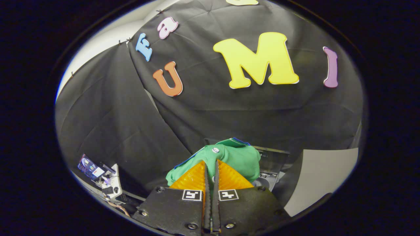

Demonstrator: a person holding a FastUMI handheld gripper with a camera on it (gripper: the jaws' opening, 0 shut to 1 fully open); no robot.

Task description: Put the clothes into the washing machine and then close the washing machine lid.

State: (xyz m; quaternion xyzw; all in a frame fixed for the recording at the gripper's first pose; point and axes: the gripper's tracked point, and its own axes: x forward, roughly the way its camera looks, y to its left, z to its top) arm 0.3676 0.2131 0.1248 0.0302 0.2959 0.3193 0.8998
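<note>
- The gripper (211, 165) is nearest, its two fingers pressed almost together with only a thin slit between them — and a fold of the green garment (236, 157) appears pinched in that slit.
- The garment bunches directly at and just beyond the fingertips, hanging off them in a soft lump with a small white button or snap near its top and a blue edge showing along its upper side; it has no clear long axis in this crumpled state.
- Just behind and below the garment lies the washing machine (274, 164), dark, with a grey panel to its right that may be the raised lid, though this cannot be told for sure. What is inside the drum is hidden by the cloth.
- Judged from this, the garment is carried but not yet dropped in — the coming move turns on bringing it over the opening ahead and slightly right of the fingers.
- Off to the left, a small device with wires (105, 180) sits well apart.
- Farthest back hangs the black cloth wall (115, 124).
</note>
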